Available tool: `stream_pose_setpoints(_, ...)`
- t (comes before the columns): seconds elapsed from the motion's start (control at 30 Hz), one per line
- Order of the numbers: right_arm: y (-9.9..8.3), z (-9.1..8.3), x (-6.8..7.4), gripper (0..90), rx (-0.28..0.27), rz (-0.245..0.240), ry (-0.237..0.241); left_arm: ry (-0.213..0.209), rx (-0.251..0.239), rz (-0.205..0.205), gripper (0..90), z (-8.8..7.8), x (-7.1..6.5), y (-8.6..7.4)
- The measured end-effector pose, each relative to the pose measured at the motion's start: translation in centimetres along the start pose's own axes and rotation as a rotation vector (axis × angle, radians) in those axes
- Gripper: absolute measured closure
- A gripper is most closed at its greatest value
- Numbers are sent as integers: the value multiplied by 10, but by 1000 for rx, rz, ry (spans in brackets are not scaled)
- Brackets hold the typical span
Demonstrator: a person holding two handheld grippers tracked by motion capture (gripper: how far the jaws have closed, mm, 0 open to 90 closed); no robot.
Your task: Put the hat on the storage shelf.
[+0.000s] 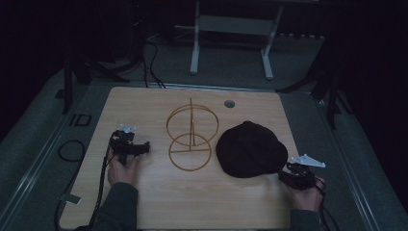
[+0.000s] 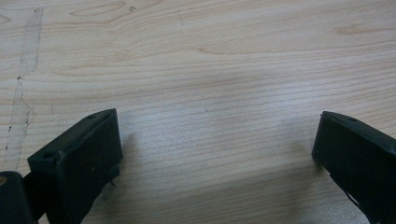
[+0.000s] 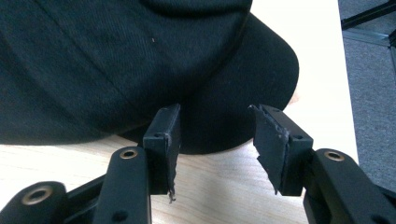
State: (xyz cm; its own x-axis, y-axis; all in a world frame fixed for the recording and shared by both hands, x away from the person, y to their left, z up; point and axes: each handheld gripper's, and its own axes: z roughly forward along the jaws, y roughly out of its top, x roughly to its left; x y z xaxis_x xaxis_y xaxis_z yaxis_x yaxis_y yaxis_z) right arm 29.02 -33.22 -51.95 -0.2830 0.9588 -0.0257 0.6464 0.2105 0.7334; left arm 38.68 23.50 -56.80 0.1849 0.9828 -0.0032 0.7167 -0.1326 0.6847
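Black fabric cap with a short brim (image 1: 251, 149) lies on the pale wooden desk (image 1: 202, 192), just right of a thin wooden wire-frame stand of two hoops on a post (image 1: 191, 137), which holds nothing. Bare desk runs from the cap to the near edge. Right tongs (image 3: 215, 140), by the cap's right rim, are parted on either side of the brim, not pinching it. Left tongs (image 2: 215, 154), left of the stand, gape wide over bare wood, empty.
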Motion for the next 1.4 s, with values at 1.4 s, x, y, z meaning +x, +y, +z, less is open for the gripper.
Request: stream_pose_setpoints(1.4, 80, 24, -5, 438, 50, -82, 41, 1, -2, -3, 10, 0, 0, 0)
